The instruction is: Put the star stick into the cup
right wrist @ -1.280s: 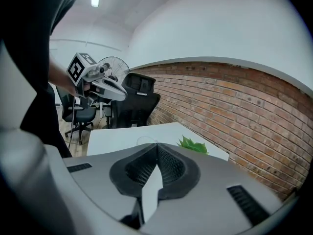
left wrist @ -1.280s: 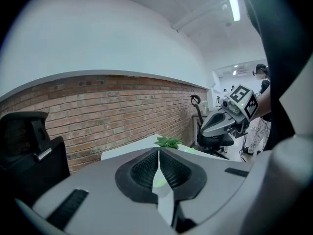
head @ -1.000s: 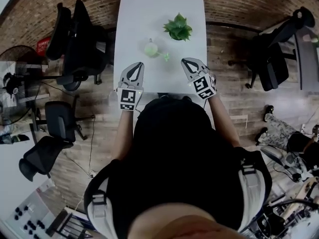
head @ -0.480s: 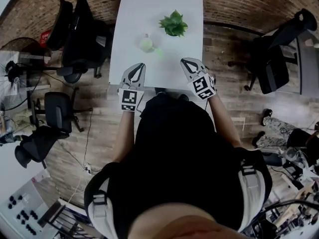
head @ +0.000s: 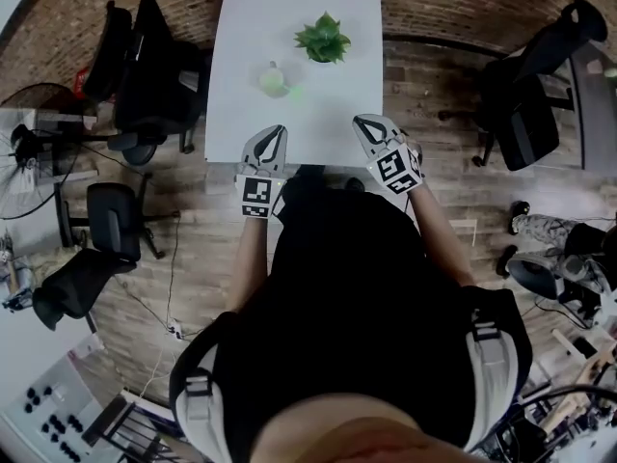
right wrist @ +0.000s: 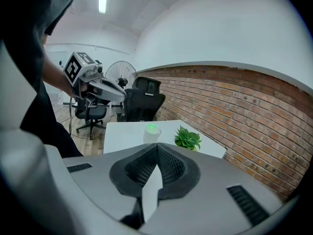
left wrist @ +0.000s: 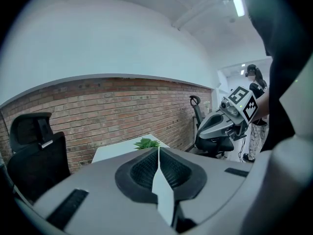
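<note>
A pale cup (head: 273, 80) stands on the white table (head: 241, 27), left of the middle. A green star (head: 291, 92) shows at its mouth on the near side, so the stick appears to stand in the cup. In the right gripper view the cup (right wrist: 151, 135) carries the star (right wrist: 152, 128) on top. My left gripper (head: 277, 130) is shut and empty at the table's front edge. My right gripper (head: 363, 122) is also shut and empty, level with it. Both pairs of jaws (left wrist: 158, 149) (right wrist: 157, 146) meet with nothing between them.
A small potted plant (head: 322, 39) stands right of the cup and farther back. Black office chairs (head: 145, 66) (head: 525, 95) flank the table on the wooden floor. A brick wall (right wrist: 234, 111) runs behind the table. A fan (right wrist: 120, 72) stands at the left.
The table has slid up and left in the head view. Both grippers now sit at its front edge rather than over it. Both stay shut.
</note>
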Available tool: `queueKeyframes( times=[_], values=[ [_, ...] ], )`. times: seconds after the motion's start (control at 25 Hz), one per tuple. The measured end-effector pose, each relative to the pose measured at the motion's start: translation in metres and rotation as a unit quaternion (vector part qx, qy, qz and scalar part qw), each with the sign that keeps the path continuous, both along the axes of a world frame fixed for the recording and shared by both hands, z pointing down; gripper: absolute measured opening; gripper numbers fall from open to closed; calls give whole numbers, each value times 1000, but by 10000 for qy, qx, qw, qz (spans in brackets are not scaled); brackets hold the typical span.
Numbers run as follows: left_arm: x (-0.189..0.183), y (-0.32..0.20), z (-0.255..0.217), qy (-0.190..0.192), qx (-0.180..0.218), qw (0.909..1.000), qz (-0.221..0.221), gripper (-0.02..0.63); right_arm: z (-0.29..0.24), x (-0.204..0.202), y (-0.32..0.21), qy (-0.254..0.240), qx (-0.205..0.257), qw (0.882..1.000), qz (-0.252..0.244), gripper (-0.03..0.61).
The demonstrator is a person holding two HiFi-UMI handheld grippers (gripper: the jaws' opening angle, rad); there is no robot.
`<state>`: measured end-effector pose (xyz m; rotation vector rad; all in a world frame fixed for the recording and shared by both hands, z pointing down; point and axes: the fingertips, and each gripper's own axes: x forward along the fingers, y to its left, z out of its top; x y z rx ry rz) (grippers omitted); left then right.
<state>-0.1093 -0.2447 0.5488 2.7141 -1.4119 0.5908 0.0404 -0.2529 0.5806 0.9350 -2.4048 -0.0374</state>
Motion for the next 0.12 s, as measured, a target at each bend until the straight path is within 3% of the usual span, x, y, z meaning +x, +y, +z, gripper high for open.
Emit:
queueKeyframes(
  times=[0.12],
  values=[
    [4,2,5,21,-20,10000,77,28,2,4,4,48,21,10000,57,-2]
  ],
)
